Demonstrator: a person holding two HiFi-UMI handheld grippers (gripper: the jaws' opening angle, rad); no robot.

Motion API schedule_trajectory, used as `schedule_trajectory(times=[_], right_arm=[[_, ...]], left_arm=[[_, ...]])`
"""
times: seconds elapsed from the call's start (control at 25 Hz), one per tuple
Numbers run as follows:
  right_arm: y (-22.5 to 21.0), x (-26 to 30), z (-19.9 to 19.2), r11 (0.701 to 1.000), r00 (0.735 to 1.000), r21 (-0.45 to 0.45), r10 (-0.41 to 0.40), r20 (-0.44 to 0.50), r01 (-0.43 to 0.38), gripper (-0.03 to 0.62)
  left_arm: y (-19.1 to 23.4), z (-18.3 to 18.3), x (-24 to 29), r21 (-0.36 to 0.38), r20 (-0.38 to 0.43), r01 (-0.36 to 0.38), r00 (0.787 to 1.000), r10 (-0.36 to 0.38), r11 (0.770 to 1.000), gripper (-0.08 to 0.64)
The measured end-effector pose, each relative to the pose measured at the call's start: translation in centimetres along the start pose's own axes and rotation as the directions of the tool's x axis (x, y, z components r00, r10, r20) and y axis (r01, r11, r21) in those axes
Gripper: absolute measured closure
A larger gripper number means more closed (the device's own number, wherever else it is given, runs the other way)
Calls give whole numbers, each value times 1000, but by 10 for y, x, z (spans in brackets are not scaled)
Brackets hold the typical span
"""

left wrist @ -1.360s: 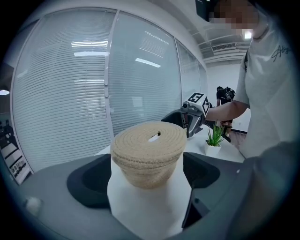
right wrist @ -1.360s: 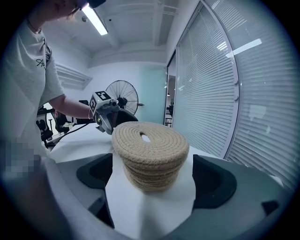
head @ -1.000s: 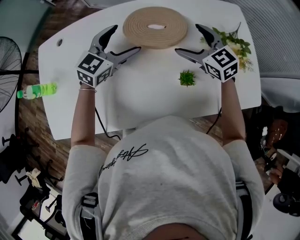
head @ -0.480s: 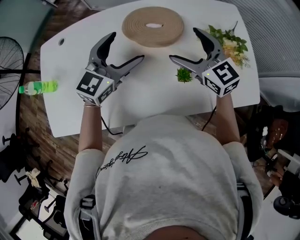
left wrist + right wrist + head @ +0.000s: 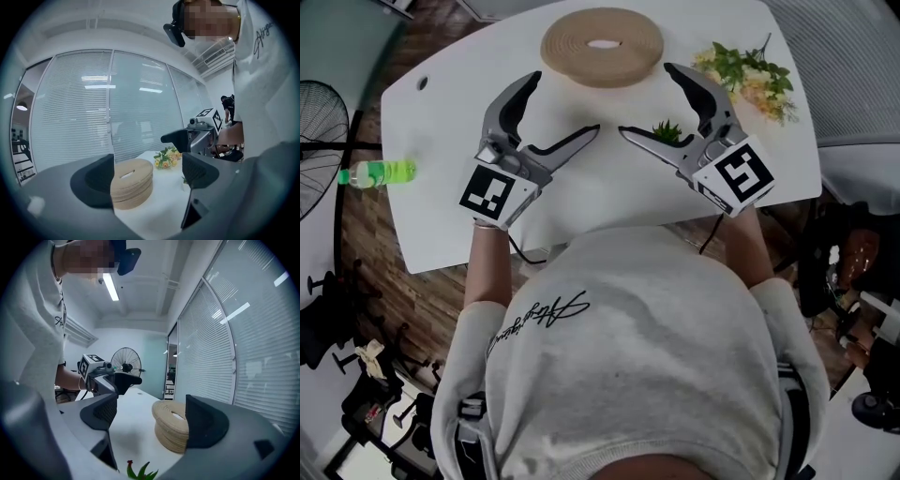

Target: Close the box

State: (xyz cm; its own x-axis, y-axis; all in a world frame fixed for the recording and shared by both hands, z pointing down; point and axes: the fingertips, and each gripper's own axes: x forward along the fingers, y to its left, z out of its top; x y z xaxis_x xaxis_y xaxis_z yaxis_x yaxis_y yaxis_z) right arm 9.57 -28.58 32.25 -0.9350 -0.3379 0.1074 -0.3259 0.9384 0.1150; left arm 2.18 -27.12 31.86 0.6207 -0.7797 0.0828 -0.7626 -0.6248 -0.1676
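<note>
- The white bench [image 5: 431,141] carries everything, and most of its middle is bare.
- The woven rope box [image 5: 602,45] stands at the bench's far edge, ahead of both tools and touching neither. Its slotted lid sits flat and square on the body in both gripper views, so I'd judge the closing done, with nothing left but to draw clear.
- The left tool [image 5: 562,105] is held level above the bench with its jaws spread wide and nothing between them. The box only shows through the gap from well beyond.
- The right tool [image 5: 647,99] mirrors it on the other side. Its jaws have just been closing a little but are still well apart, with nothing between them. In its own view the box sits farther off, partly behind one jaw.
- A bunch of flowers [image 5: 745,75] lies at the far right of the bench, beside the box but apart from it.
- A green bottle [image 5: 375,173] lies at the bench's left edge. I cannot tell whether it is on the bench or just past it.
- A small potted plant [image 5: 667,131] sits under the right tool, the only thing near enough to be knocked if that hand drops.
</note>
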Motion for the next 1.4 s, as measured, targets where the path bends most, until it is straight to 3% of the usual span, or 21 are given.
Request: schedule_trajectory(times=[0.24, 0.6, 1.4], right_arm=[[13, 1, 10, 999, 999, 31, -42, 23, 42, 224], [39, 5, 28, 988, 986, 78, -143, 86, 136, 358], [83, 14, 30, 950, 951, 129, -296, 93, 283, 486]], left_arm=[[5, 13, -22, -38, 61, 6, 998, -4, 999, 217], [2, 23, -53, -35, 105, 67, 992, -63, 997, 312], [-1, 22, -91, -49, 155, 171, 975, -162, 984, 453]])
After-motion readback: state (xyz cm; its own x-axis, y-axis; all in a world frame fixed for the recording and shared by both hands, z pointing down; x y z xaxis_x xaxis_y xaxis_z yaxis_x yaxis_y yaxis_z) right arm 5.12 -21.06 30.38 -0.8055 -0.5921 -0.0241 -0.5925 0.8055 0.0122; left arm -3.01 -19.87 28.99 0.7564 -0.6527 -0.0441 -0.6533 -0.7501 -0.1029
